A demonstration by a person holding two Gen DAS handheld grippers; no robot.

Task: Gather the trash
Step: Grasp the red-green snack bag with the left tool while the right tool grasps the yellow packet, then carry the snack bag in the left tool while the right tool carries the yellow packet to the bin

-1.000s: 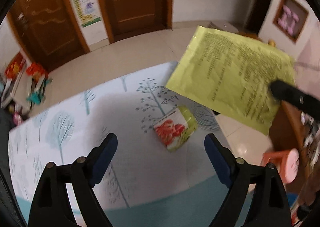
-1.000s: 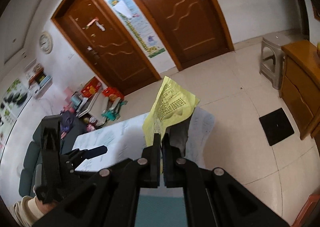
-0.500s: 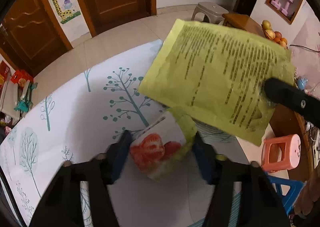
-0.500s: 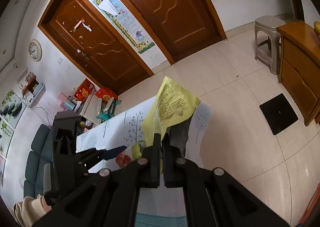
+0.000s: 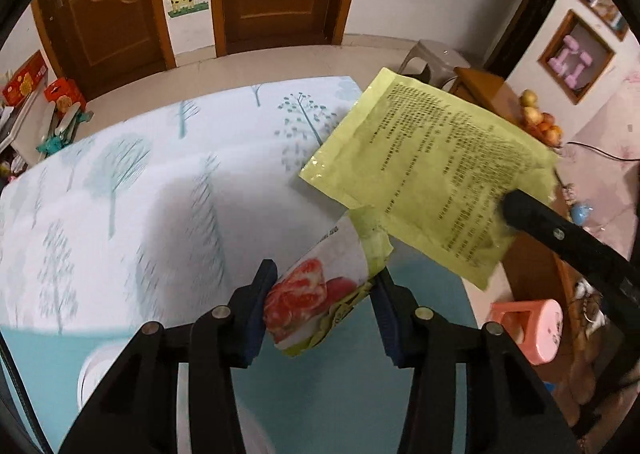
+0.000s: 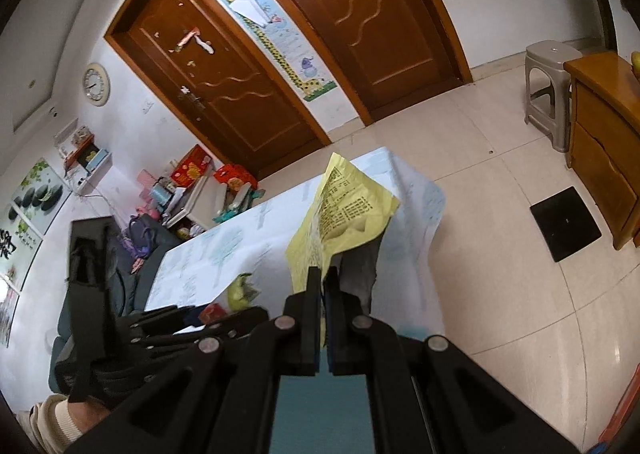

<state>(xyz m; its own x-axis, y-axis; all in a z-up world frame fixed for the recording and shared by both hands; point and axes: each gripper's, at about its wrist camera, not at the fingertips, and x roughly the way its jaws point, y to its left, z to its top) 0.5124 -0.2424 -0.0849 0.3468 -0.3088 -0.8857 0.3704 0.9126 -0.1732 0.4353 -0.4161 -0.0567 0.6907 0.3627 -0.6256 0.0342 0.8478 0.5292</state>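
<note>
Yellow wrapper point(image 5: 432, 181): one. Strawberry packet point(image 5: 320, 294): one. Doors: two.

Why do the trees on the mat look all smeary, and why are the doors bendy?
Left wrist view: the tree mat is streaked by motion blur, while the strawberry wrapper between the fingers stays sharp. Right wrist view: the fisheye lens bows the brown doors, and the picture's corners go dark.

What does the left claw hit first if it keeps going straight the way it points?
Past the red-and-green packet its closing jaws already pinch, probably the tree-print mat. The yellow sachet sits up and right of that line, though depth is unclear.
</note>
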